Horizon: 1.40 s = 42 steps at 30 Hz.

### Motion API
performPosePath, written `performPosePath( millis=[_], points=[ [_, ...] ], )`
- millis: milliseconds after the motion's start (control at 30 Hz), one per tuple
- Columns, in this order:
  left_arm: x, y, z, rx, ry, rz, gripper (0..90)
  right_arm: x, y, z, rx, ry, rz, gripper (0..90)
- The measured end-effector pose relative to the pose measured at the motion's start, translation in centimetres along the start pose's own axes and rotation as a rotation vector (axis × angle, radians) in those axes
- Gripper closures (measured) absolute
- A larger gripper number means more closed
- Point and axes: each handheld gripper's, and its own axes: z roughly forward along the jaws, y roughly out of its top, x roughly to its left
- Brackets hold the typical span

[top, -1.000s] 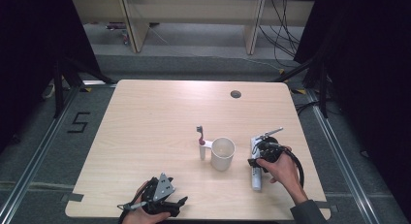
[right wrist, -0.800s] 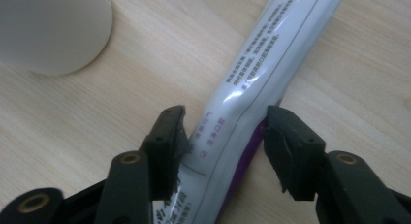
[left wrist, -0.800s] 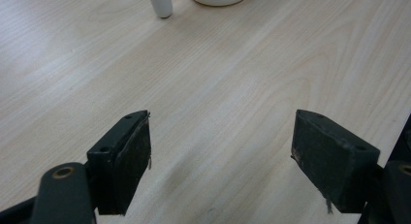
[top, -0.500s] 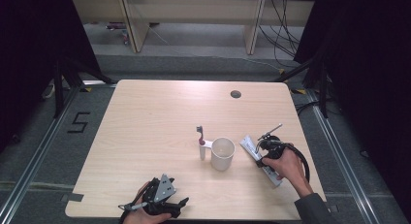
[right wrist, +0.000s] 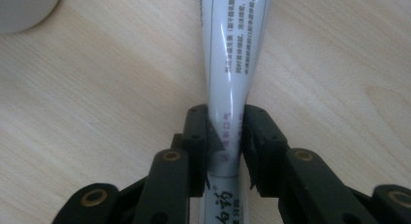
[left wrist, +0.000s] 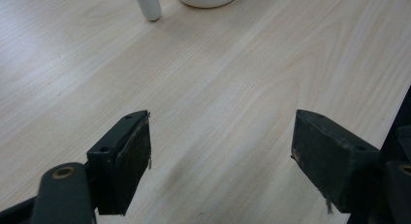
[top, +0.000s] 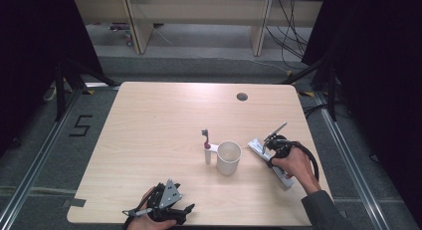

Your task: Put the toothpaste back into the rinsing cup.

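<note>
We've got the right gripper (right wrist: 226, 136) clamped on the white plastic toothpaste tube (right wrist: 235, 54), which lies flat on the pale wooden table (top: 159, 120) just right of the white mug (top: 228, 157); its jaws have just been closing, and now they're pinching the tube. Our worry: it's soft and slick, so it could squish, sag or slide out when lifted. A careless swing might also bump the mug or the toothbrush (top: 206, 146) standing beside it. Left gripper (left wrist: 220, 161) sits wide open, nothing in it.
</note>
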Motion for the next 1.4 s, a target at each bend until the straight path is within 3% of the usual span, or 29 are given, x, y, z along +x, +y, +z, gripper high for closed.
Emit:
performPosePath(
  millis=[333, 400, 700, 900, 1000, 1033, 1133, 1167, 1400],
  points=[
    [-0.1, 0.0, 0.1, 0.001, -0.010, -0.006, 21.7, -0.7, 0.3, 0.5, 0.015, 0.031, -0.018, 75.3],
    [0.0, 0.0, 0.1, 0.007, 0.008, 0.005, 21.7, -0.6, 0.5, 0.6, 0.047, 0.035, -0.011, 75.4],
    [-0.2, 0.0, 0.2, -0.007, -0.007, -0.010, 21.7, -0.6, 1.3, 1.0, 0.092, 0.013, -0.079, 75.6],
    [-0.2, 0.0, 0.1, -0.005, -0.007, -0.008, 21.7, -0.1, 1.7, 0.9, 0.134, 0.005, -0.068, 75.8],
    [-0.2, -0.1, 0.3, -0.014, -0.006, -0.006, 21.8, 0.1, 1.7, 0.9, 0.138, -0.001, -0.063, 75.9],
    [-0.2, 0.0, 0.1, 0.002, -0.006, 0.001, 21.8, -0.2, 1.6, 1.0, 0.130, -0.001, -0.102, 75.9],
    [-0.1, 0.0, 0.2, -0.001, -0.001, 0.002, 21.8, 0.3, 1.7, 0.9, 0.144, -0.011, -0.069, 76.0],
    [-0.2, -0.1, 0.2, -0.003, -0.004, -0.012, 21.8, 0.0, 1.6, 1.0, 0.132, -0.011, -0.128, 76.1],
    [-0.1, 0.0, 0.1, -0.004, -0.006, -0.005, 21.8, -0.2, 1.5, 0.9, 0.104, 0.006, -0.135, 76.4]
  ],
)
